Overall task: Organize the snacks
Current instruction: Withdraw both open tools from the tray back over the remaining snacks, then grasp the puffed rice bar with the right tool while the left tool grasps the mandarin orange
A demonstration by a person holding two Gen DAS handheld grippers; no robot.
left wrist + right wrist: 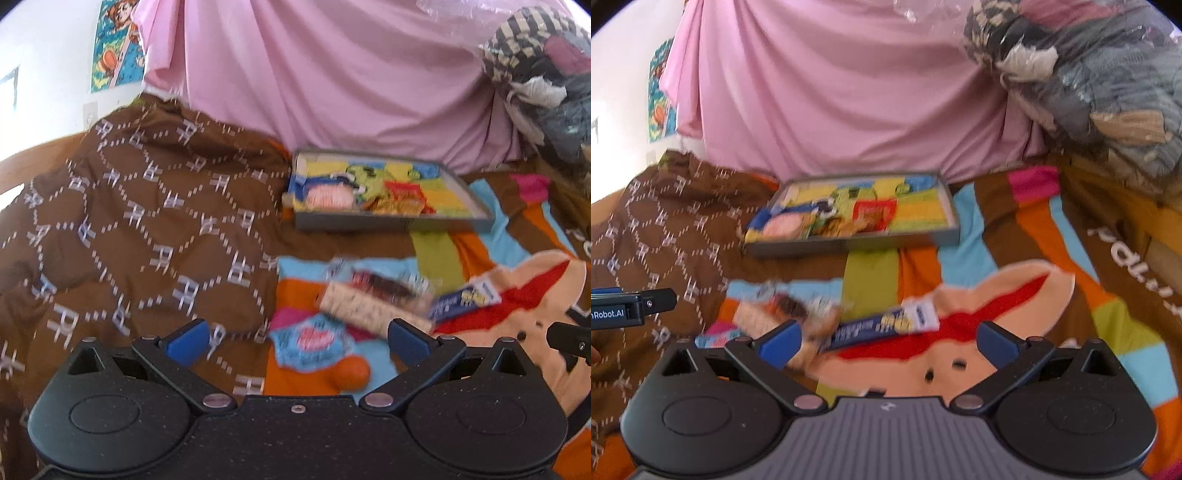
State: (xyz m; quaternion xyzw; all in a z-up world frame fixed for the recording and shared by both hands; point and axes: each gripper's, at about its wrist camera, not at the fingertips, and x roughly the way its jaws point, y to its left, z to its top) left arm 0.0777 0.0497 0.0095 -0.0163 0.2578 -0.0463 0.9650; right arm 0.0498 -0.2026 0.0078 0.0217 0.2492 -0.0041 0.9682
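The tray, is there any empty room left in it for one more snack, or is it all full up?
The grey tray has bare room at its right end, beside the red packet. Its left and middle are crowded with packets. On the striped blanket, the strip between the tray and the blue snack bar is also free. Both grippers, left and right, are open and empty.
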